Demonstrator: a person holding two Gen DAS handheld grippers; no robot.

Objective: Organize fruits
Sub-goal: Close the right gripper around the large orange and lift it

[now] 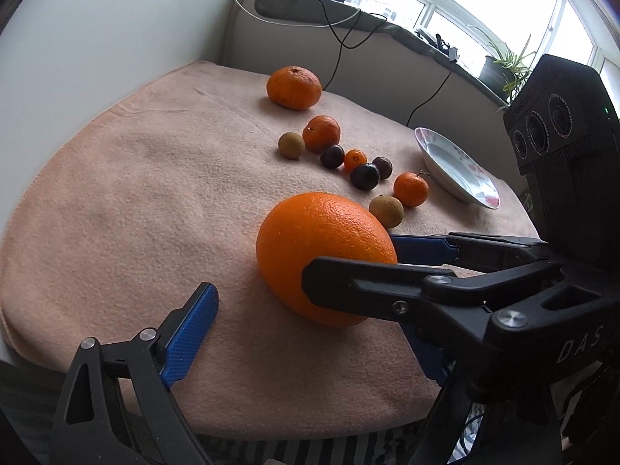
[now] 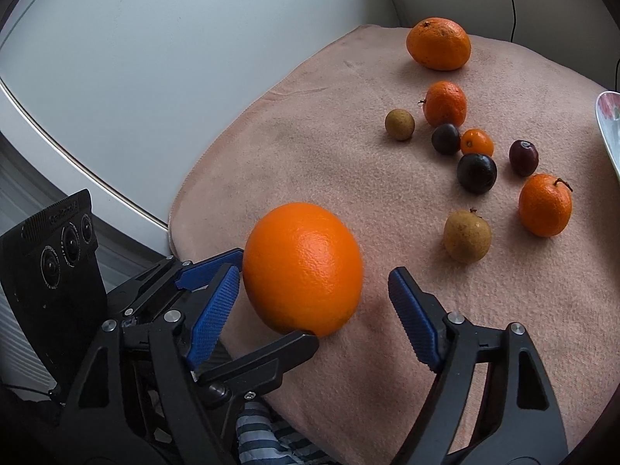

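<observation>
While the plate (image 1: 438,151) at right stood empty, nothing was sorted: the large orange (image 2: 302,267) sat mid-frame between both grippers' wide fingers, ungripped; nine smaller fruits lay scattered above.

Peach blanket (image 1: 155,193) on table; potted plant (image 1: 503,66), cables (image 1: 341,35) on windowsill.

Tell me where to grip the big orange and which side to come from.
Grip the orange across its widest middle, pads on opposite flanks, coming from the near cloth edge, angled down. It is round and smooth, so an off-centre pinch would probably squeeze it out. The other fruits lie beyond it, none at its flanks.
</observation>
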